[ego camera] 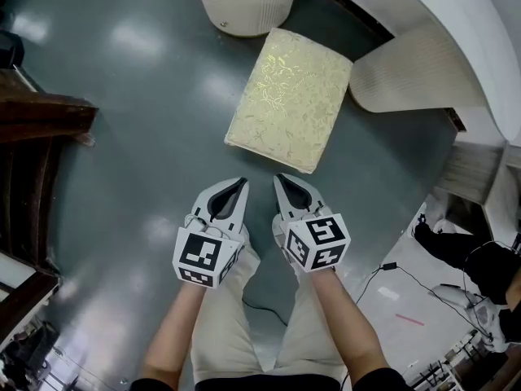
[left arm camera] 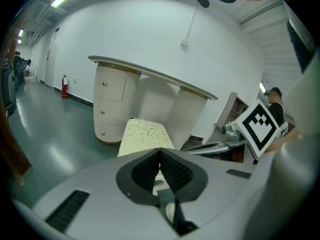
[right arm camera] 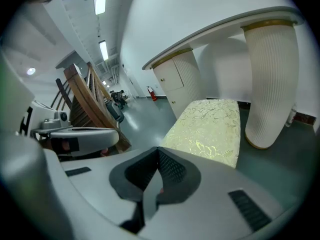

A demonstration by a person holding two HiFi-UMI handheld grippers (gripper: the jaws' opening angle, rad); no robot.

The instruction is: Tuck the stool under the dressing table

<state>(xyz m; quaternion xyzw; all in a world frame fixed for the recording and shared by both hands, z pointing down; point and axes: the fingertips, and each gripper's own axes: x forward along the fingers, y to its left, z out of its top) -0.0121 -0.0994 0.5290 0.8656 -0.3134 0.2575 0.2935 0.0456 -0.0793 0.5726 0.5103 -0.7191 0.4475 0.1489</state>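
Though close, stool point(ego camera: 289, 100) ahead of jaws

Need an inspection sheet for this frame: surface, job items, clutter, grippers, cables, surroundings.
Surface: glossy grey floor, light reflections.
Job's things: stool with a gold-patterned cushion stands in front of the gap between the two pedestals of the dressing table, not tucked under.
Clutter: nothing seen by the stool.
Grippers: left hand-held gripper and right hand-held gripper both shut, empty, side by side, short of the stool.
Cables: black cable on the floor at right.
Surroundings: dark wooden furniture at left.
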